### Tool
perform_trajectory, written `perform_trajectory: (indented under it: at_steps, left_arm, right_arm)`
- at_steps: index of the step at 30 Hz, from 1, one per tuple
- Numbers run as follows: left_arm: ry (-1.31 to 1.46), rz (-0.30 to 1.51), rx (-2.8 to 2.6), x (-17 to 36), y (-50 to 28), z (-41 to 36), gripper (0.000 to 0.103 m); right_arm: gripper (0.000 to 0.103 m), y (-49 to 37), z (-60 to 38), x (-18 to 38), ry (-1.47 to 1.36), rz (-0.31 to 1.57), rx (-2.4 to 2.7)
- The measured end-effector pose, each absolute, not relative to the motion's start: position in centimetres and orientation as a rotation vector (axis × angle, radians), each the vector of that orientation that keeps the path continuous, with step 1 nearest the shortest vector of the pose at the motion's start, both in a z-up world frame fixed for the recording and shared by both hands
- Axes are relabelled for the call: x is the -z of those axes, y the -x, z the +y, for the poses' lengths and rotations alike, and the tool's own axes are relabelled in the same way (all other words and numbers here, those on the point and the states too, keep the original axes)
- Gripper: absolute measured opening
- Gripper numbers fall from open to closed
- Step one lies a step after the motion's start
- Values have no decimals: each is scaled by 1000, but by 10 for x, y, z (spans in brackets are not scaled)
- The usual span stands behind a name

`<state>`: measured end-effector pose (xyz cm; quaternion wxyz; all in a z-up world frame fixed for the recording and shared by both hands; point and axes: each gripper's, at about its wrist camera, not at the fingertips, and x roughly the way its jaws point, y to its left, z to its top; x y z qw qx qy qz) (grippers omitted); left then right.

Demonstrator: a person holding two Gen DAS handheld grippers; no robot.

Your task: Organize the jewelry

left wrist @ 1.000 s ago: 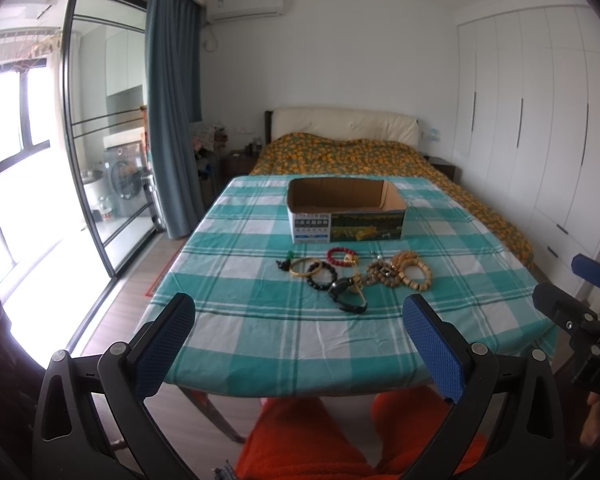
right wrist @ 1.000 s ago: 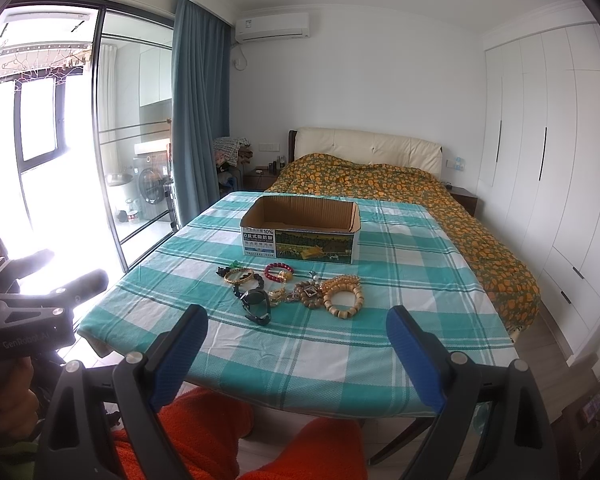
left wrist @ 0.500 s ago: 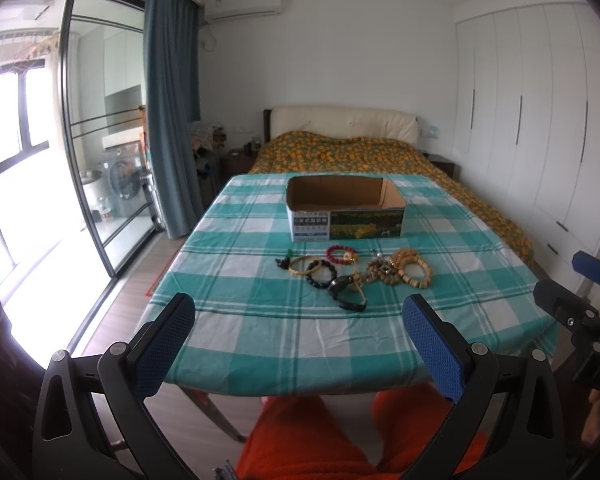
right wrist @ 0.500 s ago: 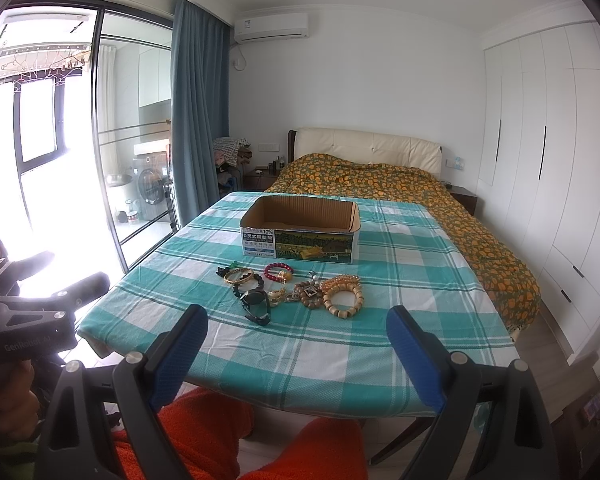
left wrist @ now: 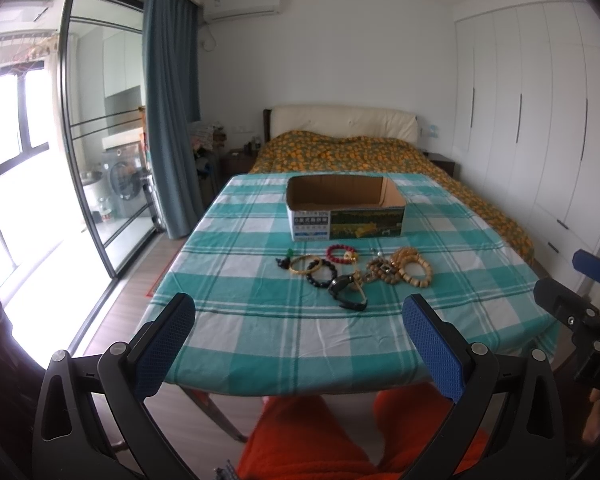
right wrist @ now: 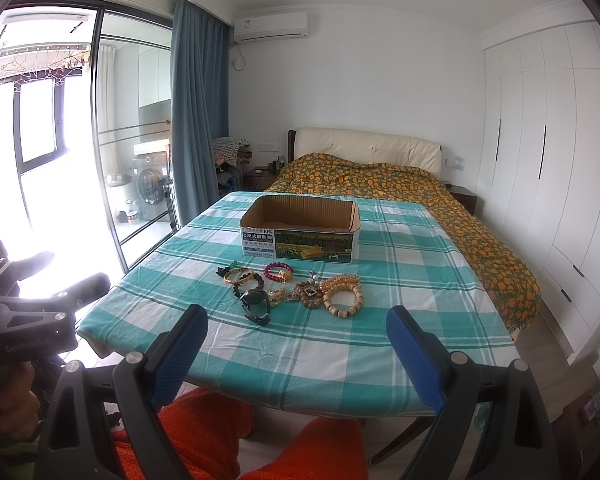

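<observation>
A pile of jewelry lies on the teal checked tablecloth [left wrist: 260, 320]: a red bead bracelet [left wrist: 341, 253], a gold bangle [left wrist: 302, 264], a black bead bracelet [left wrist: 320, 273], a black watch [left wrist: 346, 292] and wooden bead bracelets [left wrist: 410, 270]. Behind it stands an open cardboard box [left wrist: 345, 208], empty as far as I see. In the right wrist view the box [right wrist: 300, 232], watch [right wrist: 256, 304] and wooden beads [right wrist: 342, 298] show too. My left gripper [left wrist: 300, 334] and right gripper [right wrist: 297, 344] are both open and empty, held before the table's near edge.
A bed with an orange patterned cover [left wrist: 360, 152] lies behind the table. White wardrobes [left wrist: 540, 120] line the right wall. A glass sliding door [left wrist: 80, 160] and blue curtain [left wrist: 172, 120] are at left. Orange-clad knees [left wrist: 320, 432] are below the table edge.
Both grippers have drifted only slightly; the view is nearly the same. Nothing on the table has moved.
</observation>
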<state>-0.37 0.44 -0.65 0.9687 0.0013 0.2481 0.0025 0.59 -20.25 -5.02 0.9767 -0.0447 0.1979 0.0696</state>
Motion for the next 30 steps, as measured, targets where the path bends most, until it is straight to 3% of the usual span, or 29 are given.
perform_trajectory:
  at_steps: [30]
  left_arm:
    - [-11, 502, 22, 6, 4, 4, 103]
  right_arm:
    - [93, -5, -203, 50, 86, 402, -137]
